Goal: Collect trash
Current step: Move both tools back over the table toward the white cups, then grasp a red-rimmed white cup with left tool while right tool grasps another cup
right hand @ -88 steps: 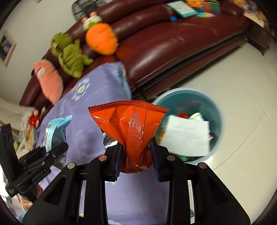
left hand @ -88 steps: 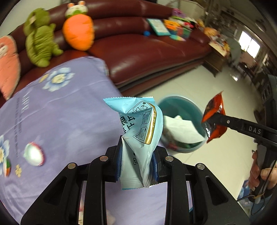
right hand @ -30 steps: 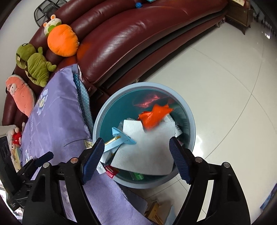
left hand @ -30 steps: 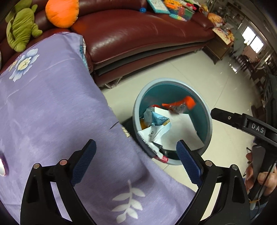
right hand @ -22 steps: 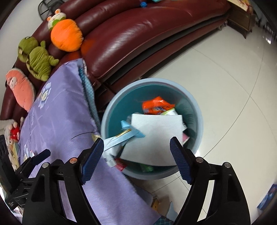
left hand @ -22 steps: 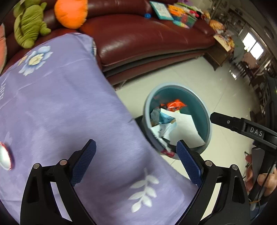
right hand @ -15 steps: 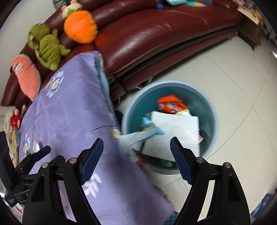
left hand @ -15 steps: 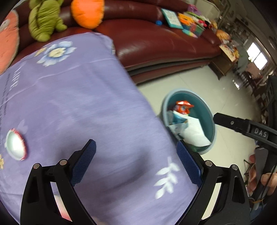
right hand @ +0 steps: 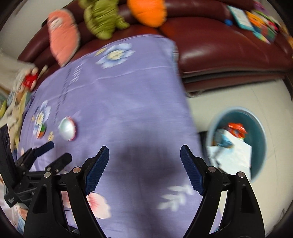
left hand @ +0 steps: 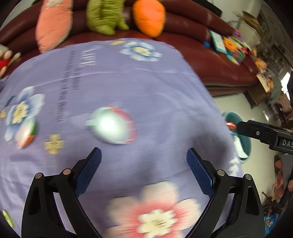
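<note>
Both your hand-held grippers, left (left hand: 143,165) and right (right hand: 144,162), are spread wide and empty above the purple surface (left hand: 146,91). A silver wrapper (left hand: 111,125) lies on it; the bin (right hand: 238,141) stands beside it, holding trash.

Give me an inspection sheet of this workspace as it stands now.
Surface: purple floral cloth, blurred in both views.
Job's things: round silver wrapper lying on the cloth; teal bin on the floor beside it, holding an orange packet and white paper.
Clutter: a smaller colourful piece left of the wrapper, too blurred to identify.
Grippers: left gripper and right gripper both have jaws wide open, nothing between them.
Cables: nothing seen.
Surroundings: maroon sofa with plush toys; pale tiled floor.
</note>
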`<action>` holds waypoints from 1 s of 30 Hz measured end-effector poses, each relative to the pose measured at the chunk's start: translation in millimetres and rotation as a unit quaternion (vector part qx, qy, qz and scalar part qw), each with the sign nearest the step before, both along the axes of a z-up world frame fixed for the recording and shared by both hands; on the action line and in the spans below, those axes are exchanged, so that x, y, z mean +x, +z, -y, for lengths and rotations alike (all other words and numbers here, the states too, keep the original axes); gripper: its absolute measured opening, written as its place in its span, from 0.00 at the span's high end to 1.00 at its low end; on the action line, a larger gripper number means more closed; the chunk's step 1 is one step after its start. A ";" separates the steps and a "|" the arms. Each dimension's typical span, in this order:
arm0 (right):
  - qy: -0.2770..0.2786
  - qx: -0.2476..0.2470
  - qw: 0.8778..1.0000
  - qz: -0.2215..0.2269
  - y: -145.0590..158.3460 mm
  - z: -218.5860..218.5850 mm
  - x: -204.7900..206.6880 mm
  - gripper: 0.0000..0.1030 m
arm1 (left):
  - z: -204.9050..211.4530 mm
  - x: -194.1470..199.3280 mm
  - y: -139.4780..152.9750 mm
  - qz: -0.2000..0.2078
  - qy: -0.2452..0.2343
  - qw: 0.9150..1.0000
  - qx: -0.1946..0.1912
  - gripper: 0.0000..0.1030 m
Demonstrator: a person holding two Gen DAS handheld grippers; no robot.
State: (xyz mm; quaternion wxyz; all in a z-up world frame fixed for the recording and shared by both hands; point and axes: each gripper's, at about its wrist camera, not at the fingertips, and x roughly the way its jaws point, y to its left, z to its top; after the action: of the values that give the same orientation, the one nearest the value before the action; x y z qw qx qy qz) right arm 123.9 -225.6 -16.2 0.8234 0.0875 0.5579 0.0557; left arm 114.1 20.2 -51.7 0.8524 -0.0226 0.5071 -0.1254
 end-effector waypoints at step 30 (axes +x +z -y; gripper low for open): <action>0.183 -0.052 0.981 -0.036 -71.0 -219.7 79.9 0.36 | -204.8 16.5 -31.7 -0.019 0.141 0.990 0.010 0.09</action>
State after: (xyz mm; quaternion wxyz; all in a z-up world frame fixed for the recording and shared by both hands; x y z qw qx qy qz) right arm 203.7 -5.8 -87.2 0.7819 -0.0568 0.5962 0.1733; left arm 130.7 225.0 -83.4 0.8518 -0.0876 0.5166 0.0013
